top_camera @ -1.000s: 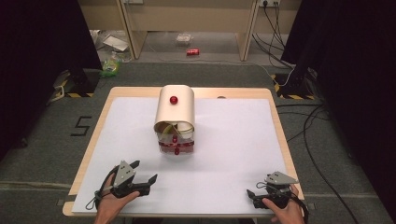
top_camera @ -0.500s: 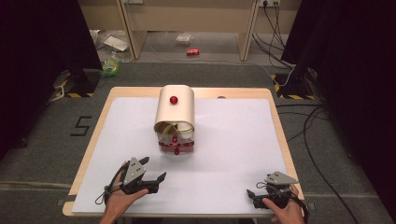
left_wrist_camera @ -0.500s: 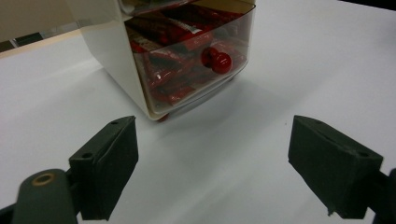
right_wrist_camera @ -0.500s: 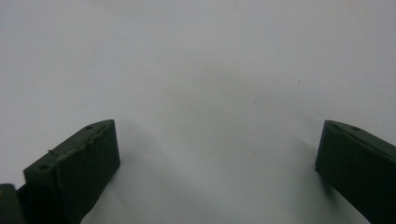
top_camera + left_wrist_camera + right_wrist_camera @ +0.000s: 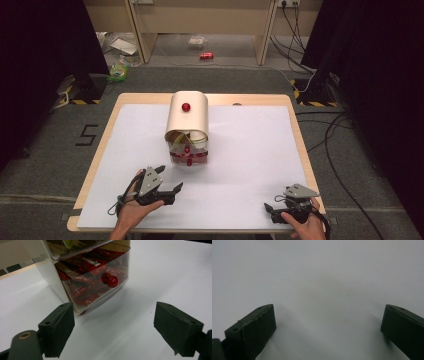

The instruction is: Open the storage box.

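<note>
A small cream cabinet [image 5: 186, 118] with a rounded top and a red knob [image 5: 186, 106] stands at the middle of the table. Its clear lower drawer [image 5: 188, 158] [image 5: 100, 277] holds red packets and has a red knob [image 5: 111, 280] on its front. My left gripper [image 5: 170, 178] [image 5: 113, 332] is open, a short way in front of that drawer and to its left, jaws pointing at it with nothing between them. Over bare white table at the front right corner, my right gripper [image 5: 273, 205] [image 5: 328, 332] is also open and holds nothing.
A white sheet covers the wooden table [image 5: 250, 150], whose front edge lies just under both hands. On the floor beyond the table lie a red can [image 5: 206, 55], some litter [image 5: 119, 72] and cables [image 5: 330, 135].
My left gripper has moved right and a little forward, toward the front of the cabinet's lower drawer. The right gripper has stayed where it was.
</note>
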The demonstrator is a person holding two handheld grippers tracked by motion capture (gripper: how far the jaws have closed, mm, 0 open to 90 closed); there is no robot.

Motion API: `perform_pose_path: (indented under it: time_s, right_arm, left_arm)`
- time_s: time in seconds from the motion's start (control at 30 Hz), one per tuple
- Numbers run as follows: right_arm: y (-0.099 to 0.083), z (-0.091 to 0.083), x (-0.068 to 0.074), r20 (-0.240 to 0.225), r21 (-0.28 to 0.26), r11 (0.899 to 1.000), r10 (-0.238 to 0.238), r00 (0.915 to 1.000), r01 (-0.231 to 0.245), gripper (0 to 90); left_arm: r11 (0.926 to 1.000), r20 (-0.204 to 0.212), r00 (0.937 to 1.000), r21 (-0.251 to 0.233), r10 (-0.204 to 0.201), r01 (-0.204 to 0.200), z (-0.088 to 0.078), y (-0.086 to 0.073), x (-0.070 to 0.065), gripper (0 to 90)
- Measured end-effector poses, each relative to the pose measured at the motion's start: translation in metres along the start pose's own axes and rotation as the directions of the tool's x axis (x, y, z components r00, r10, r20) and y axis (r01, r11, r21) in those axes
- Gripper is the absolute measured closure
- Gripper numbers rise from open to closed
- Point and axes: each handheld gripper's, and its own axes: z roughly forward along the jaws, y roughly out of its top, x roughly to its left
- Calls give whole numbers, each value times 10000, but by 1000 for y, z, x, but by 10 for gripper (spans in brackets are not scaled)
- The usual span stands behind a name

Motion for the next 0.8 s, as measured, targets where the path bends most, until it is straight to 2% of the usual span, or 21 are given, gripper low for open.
perform_pose_path:
  time_s: [0.33,0.4,0.63,0.8]
  right_arm:
    - [0,0,0,-15,-10,10000,-19,10000,19,1]
    - [0,0,0,-20,-30,10000,-16,10000,16,1]
    - [0,0,0,-23,-48,10000,-19,10000,19,1]
    - [0,0,-1,-23,-58,10000,-51,10000,51,1]
  left_arm:
    - [9987,80,9986,-52,516,-516,7,8,-7,165]
    - [9961,-17,9962,-134,870,-870,11,10,-9,163]
    - [9938,-17,9939,-133,1106,-1106,17,14,-13,158]
    - [9864,-153,9868,-299,1615,-1619,23,20,-17,155]
